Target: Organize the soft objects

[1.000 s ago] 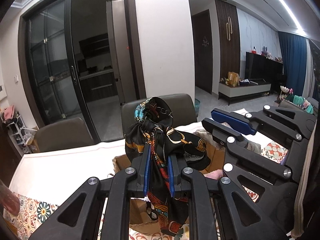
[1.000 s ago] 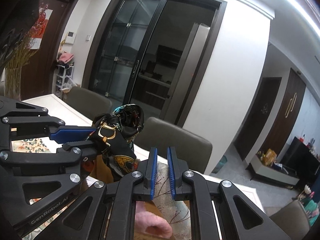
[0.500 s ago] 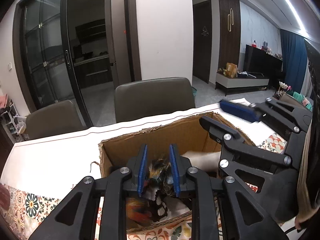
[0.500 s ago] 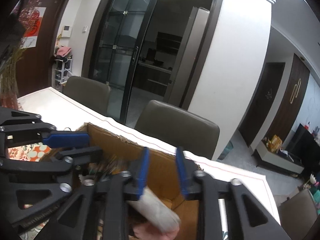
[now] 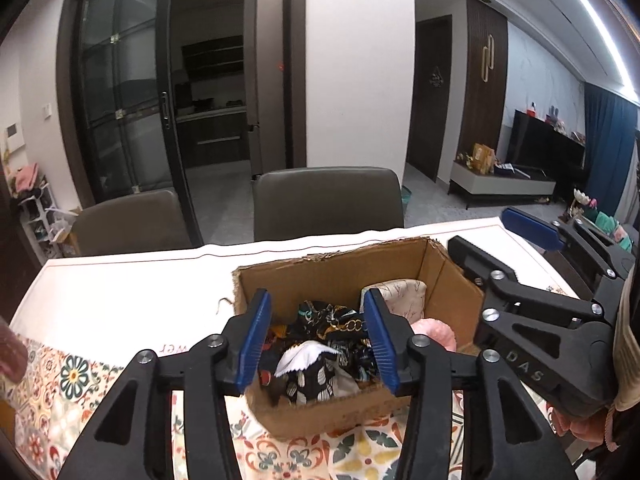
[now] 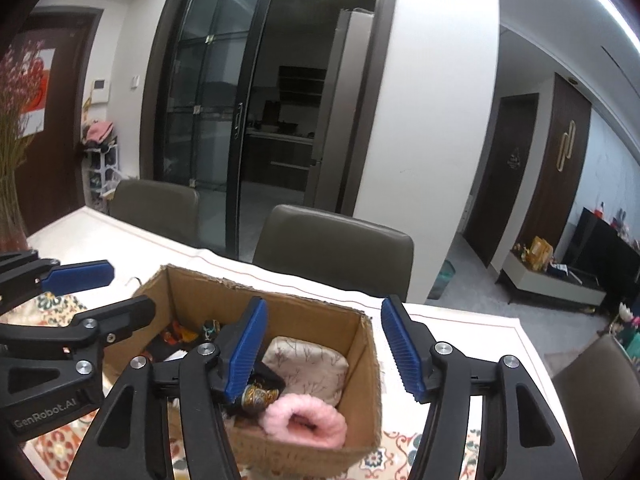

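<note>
occlusion: my left gripper [image 5: 318, 338] fingers cover both ends of the dark patterned scarf [image 5: 326, 322] in the cardboard box [image 5: 340, 276] | cut off: vase [image 6: 10, 216] at the left picture edge, tablecloth's near edge out of frame | unreadable: printed text [image 5: 170, 349] on the tablecloth [image 5: 120, 292], half hidden behind my finger

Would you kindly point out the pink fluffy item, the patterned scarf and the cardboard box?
pink fluffy item [image 6: 304, 420], right wrist view, its top.
patterned scarf [image 5: 332, 322], left wrist view, its folds.
cardboard box [image 6: 362, 364], right wrist view, right wall.
</note>
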`<move>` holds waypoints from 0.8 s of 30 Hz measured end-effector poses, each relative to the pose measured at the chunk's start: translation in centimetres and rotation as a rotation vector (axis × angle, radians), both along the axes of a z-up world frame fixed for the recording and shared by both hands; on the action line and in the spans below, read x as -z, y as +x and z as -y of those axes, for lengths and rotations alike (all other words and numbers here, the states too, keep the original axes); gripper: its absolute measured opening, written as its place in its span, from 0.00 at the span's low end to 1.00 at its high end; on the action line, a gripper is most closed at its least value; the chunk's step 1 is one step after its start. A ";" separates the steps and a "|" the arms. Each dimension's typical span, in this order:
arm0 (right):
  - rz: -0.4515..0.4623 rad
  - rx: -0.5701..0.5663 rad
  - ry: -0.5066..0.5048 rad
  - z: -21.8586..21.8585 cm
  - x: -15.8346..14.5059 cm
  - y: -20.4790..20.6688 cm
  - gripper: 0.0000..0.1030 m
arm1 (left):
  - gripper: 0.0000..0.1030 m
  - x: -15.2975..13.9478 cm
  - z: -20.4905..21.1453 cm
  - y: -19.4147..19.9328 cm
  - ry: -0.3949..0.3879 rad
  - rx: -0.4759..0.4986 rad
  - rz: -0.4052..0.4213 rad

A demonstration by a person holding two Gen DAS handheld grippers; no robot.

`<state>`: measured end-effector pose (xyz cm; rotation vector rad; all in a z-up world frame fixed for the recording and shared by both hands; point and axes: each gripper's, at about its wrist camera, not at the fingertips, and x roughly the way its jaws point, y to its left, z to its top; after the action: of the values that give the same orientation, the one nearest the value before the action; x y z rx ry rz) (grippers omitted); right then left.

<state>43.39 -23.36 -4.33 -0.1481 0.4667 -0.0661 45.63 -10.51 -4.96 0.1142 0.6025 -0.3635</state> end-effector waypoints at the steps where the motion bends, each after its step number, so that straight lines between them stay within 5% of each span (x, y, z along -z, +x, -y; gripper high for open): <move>1: 0.002 0.006 0.006 0.1 -0.2 -0.4 0.59 | 0.49 -0.3 -0.2 -0.5 -0.003 -0.009 0.003; 24: 0.011 0.096 0.139 1.1 -5.5 -14.0 0.70 | 0.76 -5.6 -3.8 -12.5 -0.009 -0.130 0.119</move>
<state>29.41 -24.43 1.17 0.0108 0.4657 -0.1283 33.09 -6.72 0.67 0.0871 0.4877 -0.2317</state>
